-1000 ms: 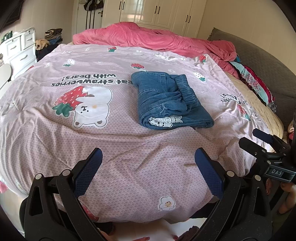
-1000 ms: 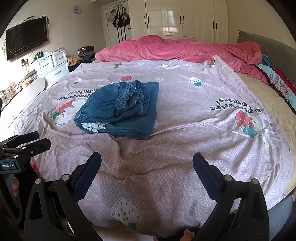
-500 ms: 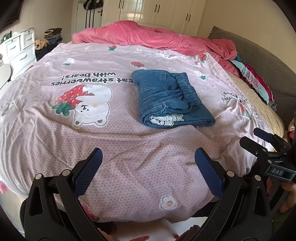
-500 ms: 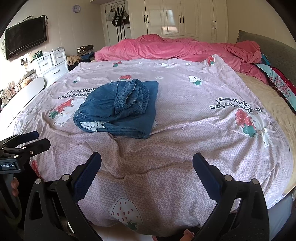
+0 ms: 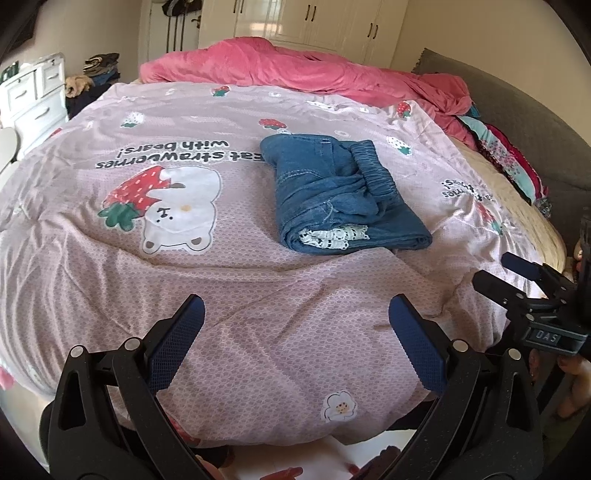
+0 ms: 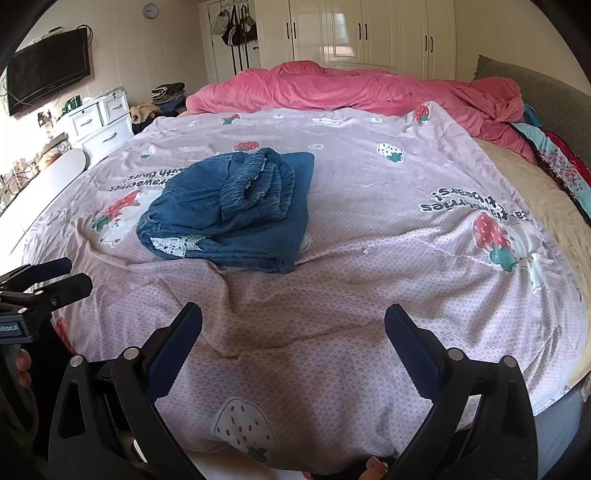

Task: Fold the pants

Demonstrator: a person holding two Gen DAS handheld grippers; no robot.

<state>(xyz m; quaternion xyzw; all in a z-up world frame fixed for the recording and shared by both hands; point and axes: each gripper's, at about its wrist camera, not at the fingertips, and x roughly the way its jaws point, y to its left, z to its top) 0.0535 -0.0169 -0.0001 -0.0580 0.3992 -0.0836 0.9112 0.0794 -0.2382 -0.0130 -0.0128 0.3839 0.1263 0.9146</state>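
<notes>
Blue denim pants [image 5: 340, 195] lie folded in a compact bundle on the pink strawberry-print bedspread [image 5: 221, 280], with a white lace trim showing at the near end; they also show in the right wrist view [image 6: 236, 206]. My left gripper [image 5: 295, 332] is open and empty, held near the bed's front edge, well short of the pants. My right gripper [image 6: 293, 336] is open and empty, also near the front edge. Each gripper shows at the side of the other's view, the right one [image 5: 517, 273] and the left one [image 6: 48, 277].
A crumpled pink duvet [image 6: 354, 88] lies across the far side of the bed. A grey headboard [image 5: 535, 122] with patterned fabrics [image 5: 506, 158] is at the right. White drawers [image 6: 99, 118] and a wall TV [image 6: 48, 70] are at the left; wardrobes [image 6: 369, 33] stand behind.
Both grippers have drawn back slightly from the pants and stay open; the pants lie still.
</notes>
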